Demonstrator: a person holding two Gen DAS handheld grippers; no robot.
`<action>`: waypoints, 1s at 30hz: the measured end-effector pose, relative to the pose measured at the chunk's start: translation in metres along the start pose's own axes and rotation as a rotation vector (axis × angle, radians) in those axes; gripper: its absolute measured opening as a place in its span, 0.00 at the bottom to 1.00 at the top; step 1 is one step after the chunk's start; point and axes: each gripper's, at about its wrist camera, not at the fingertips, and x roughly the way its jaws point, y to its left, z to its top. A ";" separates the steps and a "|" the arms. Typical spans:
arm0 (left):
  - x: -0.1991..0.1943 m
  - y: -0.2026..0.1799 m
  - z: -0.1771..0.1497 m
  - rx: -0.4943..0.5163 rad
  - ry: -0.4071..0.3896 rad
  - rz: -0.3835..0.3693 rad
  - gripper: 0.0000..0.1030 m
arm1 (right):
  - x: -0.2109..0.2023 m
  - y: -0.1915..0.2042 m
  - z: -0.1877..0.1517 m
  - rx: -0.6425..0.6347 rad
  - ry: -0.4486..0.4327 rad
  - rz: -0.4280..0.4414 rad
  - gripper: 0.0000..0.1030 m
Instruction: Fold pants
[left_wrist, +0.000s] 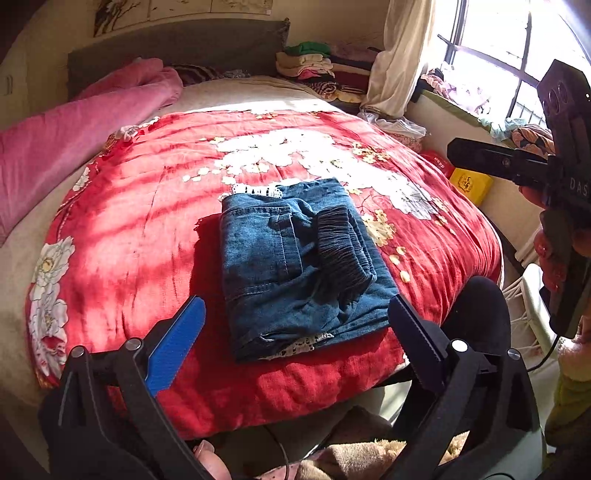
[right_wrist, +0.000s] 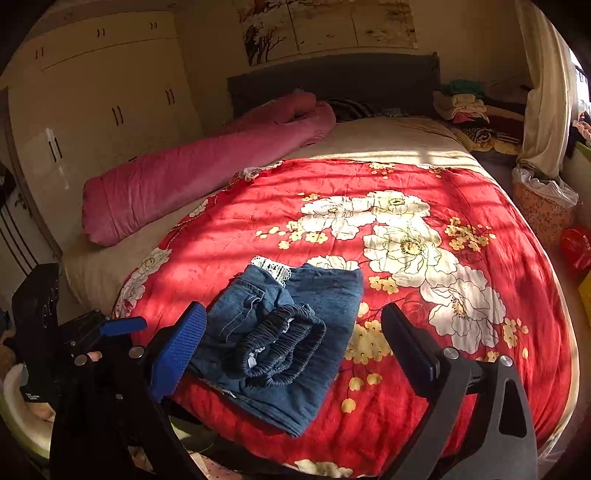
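The blue denim pants (left_wrist: 266, 258) lie folded into a compact rectangle near the front edge of the red floral quilt (left_wrist: 129, 221). Their dark elastic waistband (left_wrist: 340, 243) is bunched on top, and white lace trim (left_wrist: 258, 190) peeks out at the far end. My left gripper (left_wrist: 295, 301) hovers just short of the near end of the pants, open, touching nothing. My right gripper (right_wrist: 291, 309) also stands open above the pants (right_wrist: 325, 295) and waistband (right_wrist: 280, 343), with nothing between its pads. Its black finger (left_wrist: 480, 157) shows at the right in the left wrist view.
A rolled pink blanket (right_wrist: 184, 184) lies along the left of the bed. Stacked clothes (left_wrist: 314, 62) sit by the headboard. A yellow box (left_wrist: 471, 184) and a lined basket (right_wrist: 543, 206) stand right of the bed, under the window. A wardrobe (right_wrist: 92, 92) fills the left wall.
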 end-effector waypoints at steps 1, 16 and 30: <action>0.000 0.001 0.000 -0.002 -0.003 0.005 0.90 | 0.001 0.000 -0.001 0.002 0.003 0.001 0.93; 0.003 0.018 -0.004 -0.041 -0.003 0.075 0.90 | 0.016 0.001 -0.024 0.017 0.053 0.008 0.93; 0.027 0.023 -0.011 -0.057 0.047 0.095 0.90 | 0.044 -0.014 -0.047 0.069 0.118 0.012 0.93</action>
